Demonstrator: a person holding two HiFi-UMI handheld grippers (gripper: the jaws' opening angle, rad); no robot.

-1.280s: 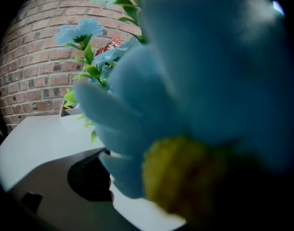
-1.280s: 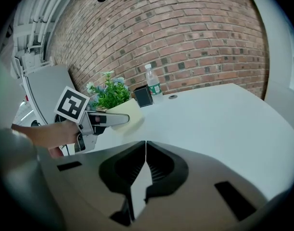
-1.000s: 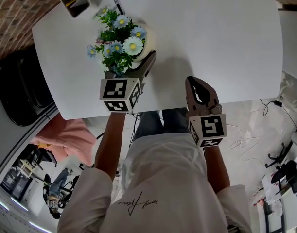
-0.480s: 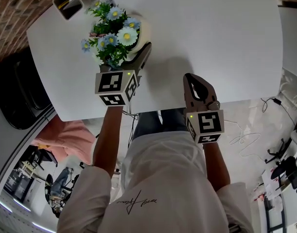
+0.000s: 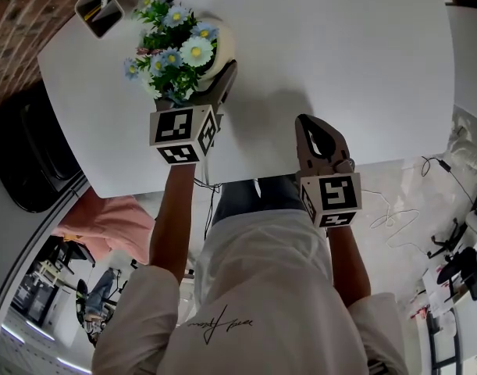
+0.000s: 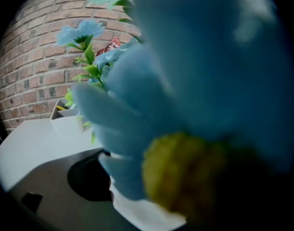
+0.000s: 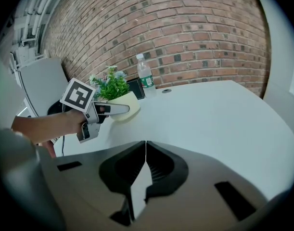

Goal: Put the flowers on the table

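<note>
Over the white worktop (image 5: 347,61) the flowers (image 5: 179,49), gripped by the left tongs (image 5: 222,73), are carried further in, placement judged near; right tongs (image 5: 315,127) closed, empty.

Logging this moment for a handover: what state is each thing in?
flower pot: upright, gripped at its rim.
left gripper: shut on the flower pot.
right gripper: shut, empty.
water bottle: upright, cap on.
</note>
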